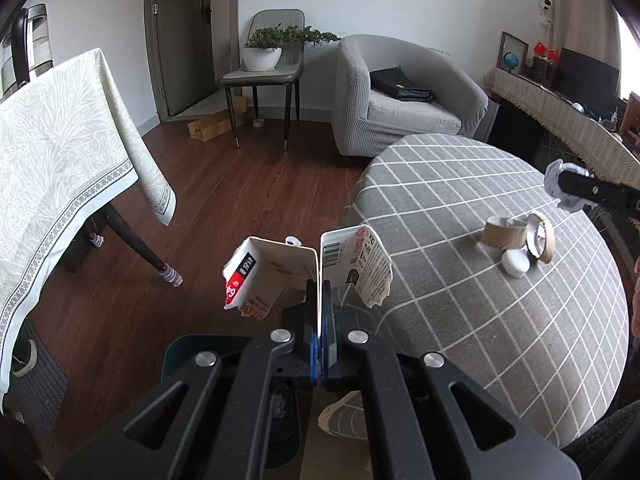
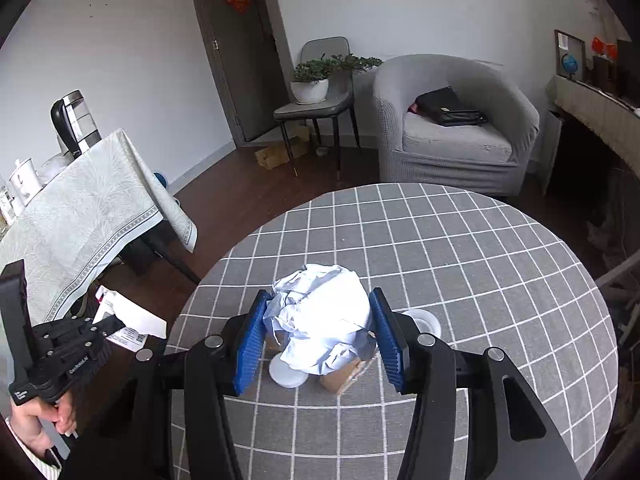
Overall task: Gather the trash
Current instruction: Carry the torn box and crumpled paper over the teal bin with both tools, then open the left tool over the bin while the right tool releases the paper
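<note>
My left gripper is shut on a torn white cardboard package and holds it in the air beside the round table, over the wooden floor; it also shows in the right wrist view. My right gripper is shut on a crumpled ball of white paper, held above the grey checked tablecloth. From the left wrist view the paper ball and right gripper sit at the far right. Cardboard tape rolls and a white lid lie on the table.
A dark bin's rim shows below the left gripper by the table edge. A second table with a pale patterned cloth stands left. A grey armchair and a chair with a potted plant stand behind.
</note>
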`<state>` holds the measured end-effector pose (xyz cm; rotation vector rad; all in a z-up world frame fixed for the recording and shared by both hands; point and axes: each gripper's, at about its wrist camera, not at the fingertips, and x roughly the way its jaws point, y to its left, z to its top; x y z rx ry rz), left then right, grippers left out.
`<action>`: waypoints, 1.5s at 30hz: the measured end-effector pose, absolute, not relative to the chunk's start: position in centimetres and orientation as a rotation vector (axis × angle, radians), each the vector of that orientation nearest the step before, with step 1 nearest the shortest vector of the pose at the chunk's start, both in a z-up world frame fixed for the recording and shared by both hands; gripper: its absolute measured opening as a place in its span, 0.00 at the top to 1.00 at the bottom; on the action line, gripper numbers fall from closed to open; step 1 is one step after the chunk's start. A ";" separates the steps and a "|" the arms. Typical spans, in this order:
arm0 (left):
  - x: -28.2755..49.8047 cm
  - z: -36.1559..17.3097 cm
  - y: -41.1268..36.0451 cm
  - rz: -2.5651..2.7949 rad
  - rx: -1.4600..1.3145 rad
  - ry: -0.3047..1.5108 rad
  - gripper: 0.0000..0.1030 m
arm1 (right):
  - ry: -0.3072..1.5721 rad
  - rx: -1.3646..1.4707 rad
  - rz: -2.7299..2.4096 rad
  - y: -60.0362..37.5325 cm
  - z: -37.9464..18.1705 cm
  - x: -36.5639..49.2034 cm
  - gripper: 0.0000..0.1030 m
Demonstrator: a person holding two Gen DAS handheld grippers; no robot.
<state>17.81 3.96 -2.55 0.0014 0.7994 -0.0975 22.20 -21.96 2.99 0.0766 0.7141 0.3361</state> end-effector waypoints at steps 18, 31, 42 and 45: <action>18.4 -10.6 10.3 -0.005 -0.039 1.002 0.98 | 0.732 0.044 0.522 -11.5 3.5 21.9 0.50; 17.9 -15.1 15.0 0.062 -0.095 1.142 0.98 | 0.788 -0.001 0.651 -3.5 1.5 21.6 0.50; 16.9 -18.1 18.3 0.070 -0.132 1.223 0.98 | 0.836 -0.011 0.709 2.0 -0.6 22.0 0.50; 16.6 -18.2 18.9 0.060 -0.142 1.224 0.95 | 0.853 -0.011 0.715 3.3 -1.5 22.3 0.50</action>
